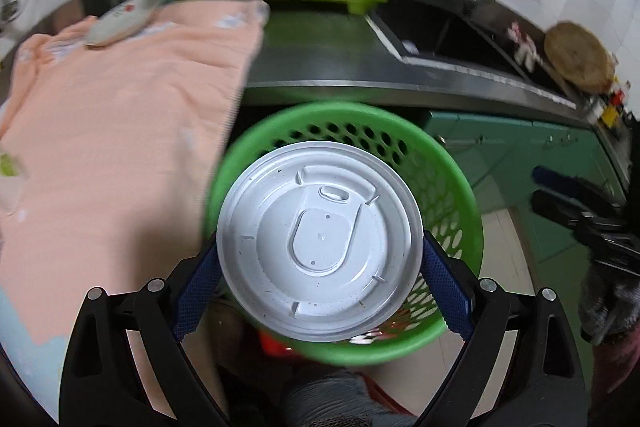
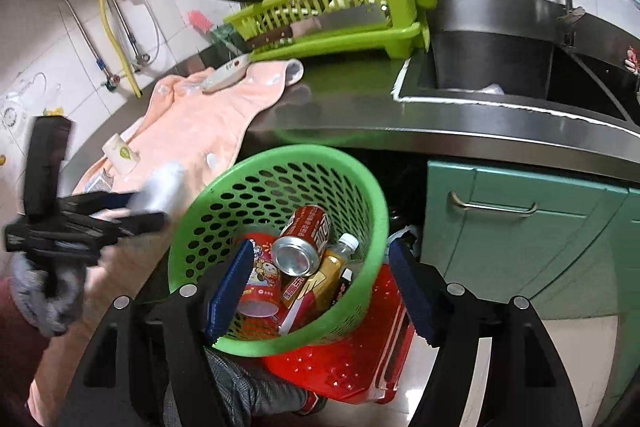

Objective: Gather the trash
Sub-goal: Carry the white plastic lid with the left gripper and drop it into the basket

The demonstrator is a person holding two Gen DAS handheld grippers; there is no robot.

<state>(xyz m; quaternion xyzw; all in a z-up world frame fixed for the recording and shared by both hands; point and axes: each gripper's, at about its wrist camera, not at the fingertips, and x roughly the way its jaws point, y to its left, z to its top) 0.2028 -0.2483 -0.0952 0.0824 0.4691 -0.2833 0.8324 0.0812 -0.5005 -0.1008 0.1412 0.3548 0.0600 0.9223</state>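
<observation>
My left gripper (image 1: 320, 259) is shut on a cup with a white plastic lid (image 1: 319, 241) and holds it above the round green basket (image 1: 456, 203). In the right wrist view the left gripper (image 2: 132, 205) shows blurred at the left with the pale cup (image 2: 162, 187) beside the green basket (image 2: 280, 163). The basket holds a red can (image 2: 306, 239), a clear bottle (image 2: 346, 245), a yellow carton (image 2: 320, 283) and a red paper cup (image 2: 260, 291). My right gripper (image 2: 320, 291) is open and empty, its fingers either side of the basket's near rim.
A peach towel (image 1: 120, 131) covers the steel counter (image 2: 360, 99) with a plate (image 1: 120, 21) and a small white cup (image 2: 120, 153) on it. A lime dish rack (image 2: 332, 19) stands behind, a sink (image 2: 500, 67) to the right. A red stool (image 2: 352, 359) sits under the basket; teal cabinets (image 2: 520, 227) stand behind.
</observation>
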